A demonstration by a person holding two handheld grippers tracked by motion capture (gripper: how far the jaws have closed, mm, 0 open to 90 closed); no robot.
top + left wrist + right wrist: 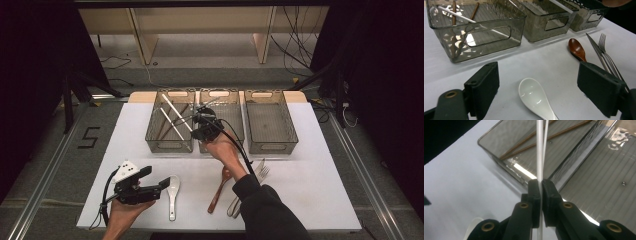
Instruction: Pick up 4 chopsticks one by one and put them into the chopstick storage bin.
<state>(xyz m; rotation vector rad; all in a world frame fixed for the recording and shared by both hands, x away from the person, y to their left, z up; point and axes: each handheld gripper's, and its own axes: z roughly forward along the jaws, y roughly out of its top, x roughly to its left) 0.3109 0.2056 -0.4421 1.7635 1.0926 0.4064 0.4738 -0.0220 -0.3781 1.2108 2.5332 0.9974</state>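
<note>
Right gripper (540, 185): I have its jaws clamped on what look like two white chopsticks (539, 150), over the near rim of the left basket (170, 145) at the table's far edge. Left gripper (537, 87) gapes empty above the white spoon (534, 97) near the table's front edge.

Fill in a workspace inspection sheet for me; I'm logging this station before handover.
Surface: white table, no spills seen.
Job's things: white chopsticks clamped in right gripper over left bin; brown chopsticks lie inside.
Clutter: white spoon, wooden spoon, knife, fork on table; middle bin and right bin.
Grippers: left gripper jaws open around white spoon.
Cables: trail from both grippers.
Surroundings: floor cables, wooden shelving behind.
</note>
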